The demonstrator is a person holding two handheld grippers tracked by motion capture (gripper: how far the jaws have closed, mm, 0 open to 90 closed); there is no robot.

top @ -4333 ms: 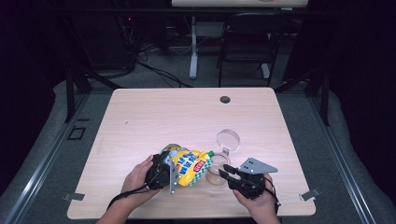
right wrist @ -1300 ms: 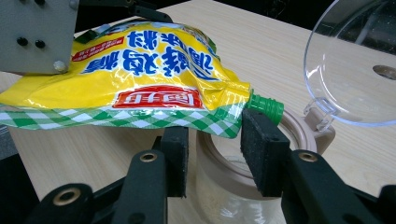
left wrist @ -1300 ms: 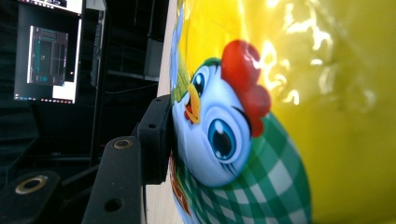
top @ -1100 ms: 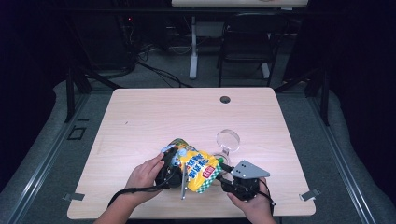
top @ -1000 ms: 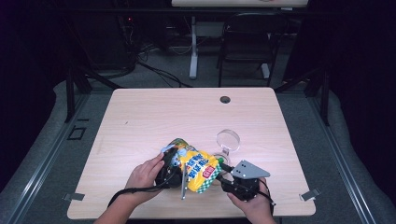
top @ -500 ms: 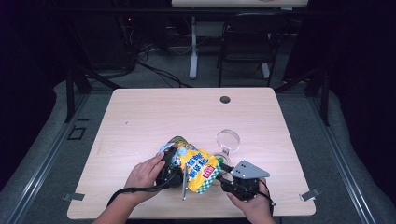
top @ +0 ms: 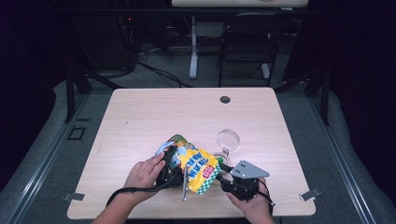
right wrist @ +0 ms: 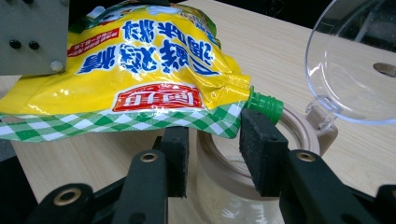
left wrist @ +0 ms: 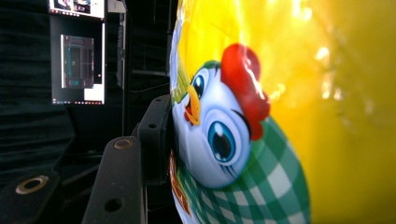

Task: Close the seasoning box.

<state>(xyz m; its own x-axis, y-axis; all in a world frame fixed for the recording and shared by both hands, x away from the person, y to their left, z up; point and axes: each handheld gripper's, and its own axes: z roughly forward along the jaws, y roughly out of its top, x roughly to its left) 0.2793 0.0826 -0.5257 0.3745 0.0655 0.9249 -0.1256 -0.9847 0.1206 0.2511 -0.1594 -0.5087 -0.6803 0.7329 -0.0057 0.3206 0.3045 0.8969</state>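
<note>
A yellow pouch [top: 198, 167] with a green chequered bottom and a green spout [right wrist: 266, 106] hangs over the table's front edge. My left gripper [top: 176, 161] is shut on its far end; in the left gripper view one black finger [left wrist: 156, 135] presses the printed chicken [left wrist: 224, 135]. The spout sits above the beige rim [right wrist: 299, 135] of a clear jar [top: 219, 161]. My right gripper [right wrist: 217, 156] is open, its pads [right wrist: 261, 154] standing either side of the pouch's spout corner without pressing it. In the high view the right gripper [top: 220, 170] is just right of the pouch.
The jar's clear lid [top: 228, 140] stands flipped open behind it, also large at the upper right as the lid [right wrist: 355, 70]. A dark grommet hole [top: 225, 99] lies near the table's far edge. A chair [top: 247, 46] and cables sit beyond the wooden table [top: 140, 116].
Since the oldest frame the pouch has swung right, bringing its spout to the jar, and the right gripper has closed in on it. Over the last second nothing has visibly moved.
</note>
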